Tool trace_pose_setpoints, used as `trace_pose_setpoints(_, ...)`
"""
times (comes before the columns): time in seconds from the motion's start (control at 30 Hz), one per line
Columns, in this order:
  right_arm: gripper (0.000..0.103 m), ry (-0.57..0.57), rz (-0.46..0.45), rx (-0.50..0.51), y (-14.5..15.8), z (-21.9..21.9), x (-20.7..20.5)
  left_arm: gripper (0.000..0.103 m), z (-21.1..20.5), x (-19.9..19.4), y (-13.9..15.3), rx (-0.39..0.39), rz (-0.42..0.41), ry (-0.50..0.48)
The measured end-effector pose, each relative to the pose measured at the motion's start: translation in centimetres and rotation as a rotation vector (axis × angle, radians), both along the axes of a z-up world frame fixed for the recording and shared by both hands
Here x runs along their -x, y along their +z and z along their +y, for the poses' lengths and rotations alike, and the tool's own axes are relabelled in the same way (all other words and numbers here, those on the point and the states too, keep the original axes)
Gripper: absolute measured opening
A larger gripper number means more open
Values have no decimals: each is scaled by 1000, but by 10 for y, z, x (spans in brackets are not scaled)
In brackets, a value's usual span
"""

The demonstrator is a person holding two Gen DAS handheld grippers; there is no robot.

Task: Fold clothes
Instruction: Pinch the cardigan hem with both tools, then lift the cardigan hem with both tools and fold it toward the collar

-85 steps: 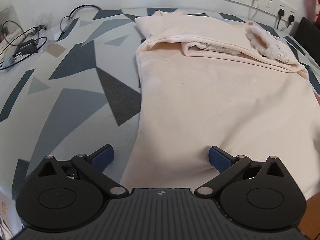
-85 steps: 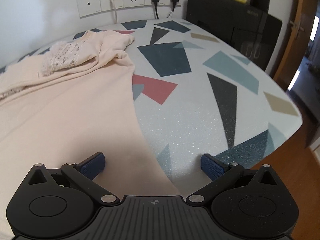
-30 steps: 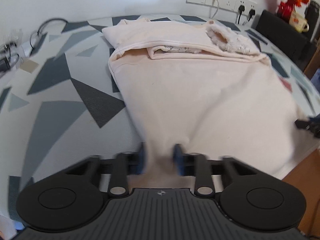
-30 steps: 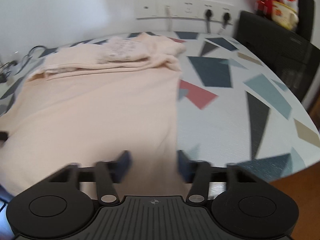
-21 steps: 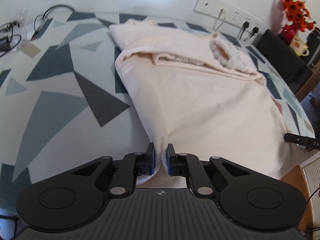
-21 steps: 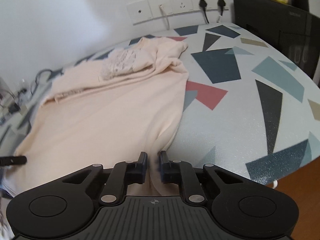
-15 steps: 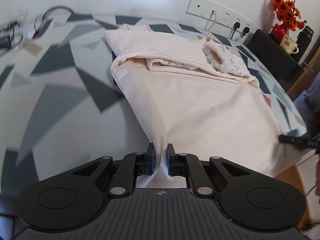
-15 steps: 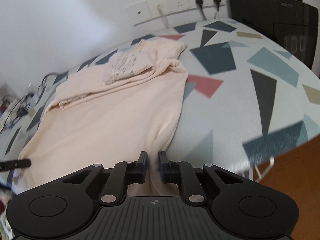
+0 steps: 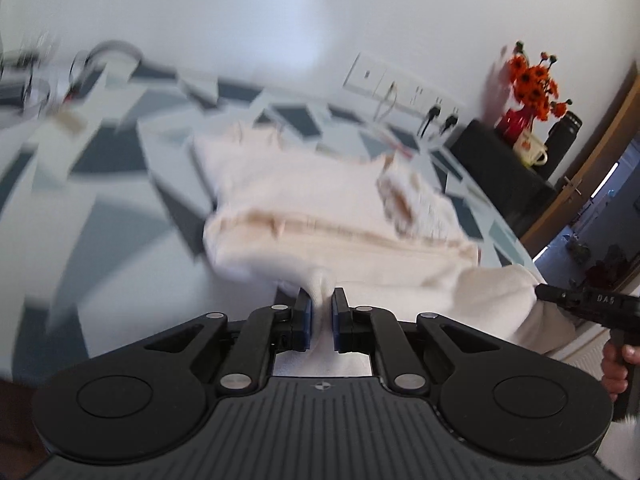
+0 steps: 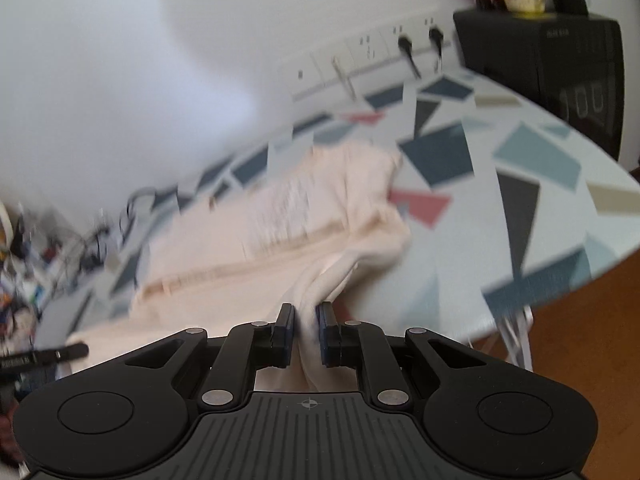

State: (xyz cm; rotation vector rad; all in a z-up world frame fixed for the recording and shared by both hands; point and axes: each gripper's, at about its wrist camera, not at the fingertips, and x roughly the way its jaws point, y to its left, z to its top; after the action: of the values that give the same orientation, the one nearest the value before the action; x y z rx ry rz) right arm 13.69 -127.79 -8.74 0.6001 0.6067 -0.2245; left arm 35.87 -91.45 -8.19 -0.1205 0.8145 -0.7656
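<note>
**Cream garment lifted by its near hem for the fold**

Cream fabric is bunching between both pairs of tongs: the left tongs (image 9: 321,312) are pinching one near corner of the garment (image 9: 320,200), and the right tongs (image 10: 305,326) are pinching the other, each with the blue pads pressed against a tuft of cloth. The rest of the garment is lying on the bench (image 10: 520,184), a round top with a pattern of grey, blue and red shards, its far part already doubled over with a lacy patch (image 9: 416,200) showing on top. Holding the two corners at once is probably keeping the hem straight and taut, so that the near half can be carried over the far half as one flat sheet and not as a twist. Both views are smearing with motion blur, which suggests the hem is being swung just now.

Counting what is showing: one garment, two tongs, each visible at the edge of the other's view, the right one (image 9: 588,304) with a hand (image 9: 616,364) on its grip. One strip of wall sockets (image 10: 372,52) is carrying two black plugs and one white lead. One black cabinet (image 10: 560,44) is standing beside the bench, with one vase of orange flowers (image 9: 528,88), one mug (image 9: 530,148) and one dark flask on it. Cables, too blurred to count, are lying at the bench's far left.
</note>
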Motion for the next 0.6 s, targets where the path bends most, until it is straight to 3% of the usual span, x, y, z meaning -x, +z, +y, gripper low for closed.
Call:
trace_pose_setpoints(0.3,11,-146,-110,16,32,-28,-47,10,-27,-61,31,59,-7,91)
trace_pose_setpoints(0.5,8,-179,-112,-22,26,-65,-98,10,-58,-100,33,-27,-59,89)
trace_pose_setpoints(0.6,6,-190,-93,-2,22,-83,-123,10,-75,-124,30,-61,-40,104)
